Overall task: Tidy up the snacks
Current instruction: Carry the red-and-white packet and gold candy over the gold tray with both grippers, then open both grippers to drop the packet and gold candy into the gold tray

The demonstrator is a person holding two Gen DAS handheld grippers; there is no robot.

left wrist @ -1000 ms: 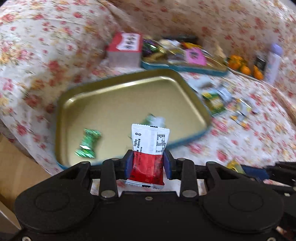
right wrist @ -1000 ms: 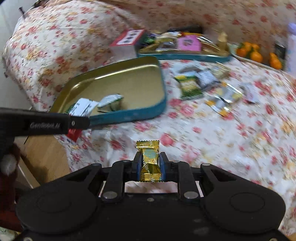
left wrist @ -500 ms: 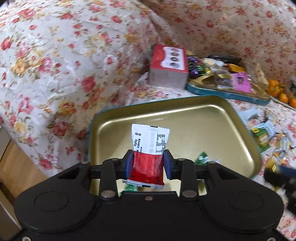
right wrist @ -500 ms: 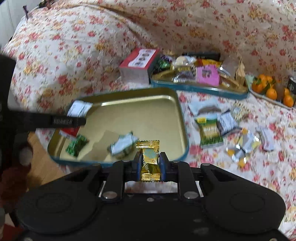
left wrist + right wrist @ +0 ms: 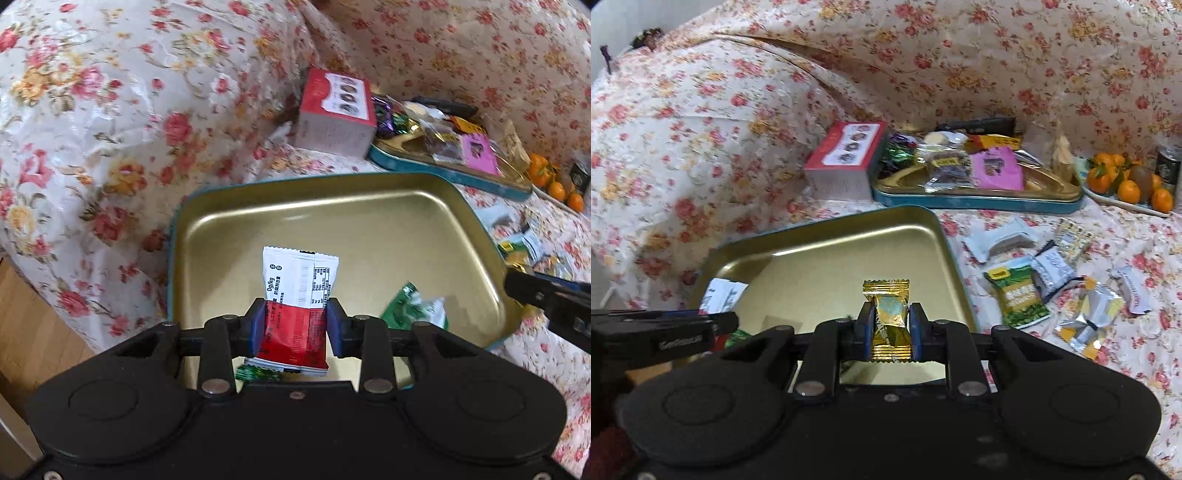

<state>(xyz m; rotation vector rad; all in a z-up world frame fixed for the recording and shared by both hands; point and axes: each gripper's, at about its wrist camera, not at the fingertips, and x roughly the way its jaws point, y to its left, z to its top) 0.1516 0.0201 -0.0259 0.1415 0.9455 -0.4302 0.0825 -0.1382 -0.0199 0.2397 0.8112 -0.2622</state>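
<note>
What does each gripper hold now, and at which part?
Left gripper: red-and-white packet, at its red lower half. Right gripper: gold candy, at its middle.

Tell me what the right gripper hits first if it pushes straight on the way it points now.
Most likely the bare gold floor of the near tin tray. The right gripper, shut on the gold candy, points down over the tray, and nothing lies ahead of it there. Depth is hard to judge, so this is an estimate.
</note>
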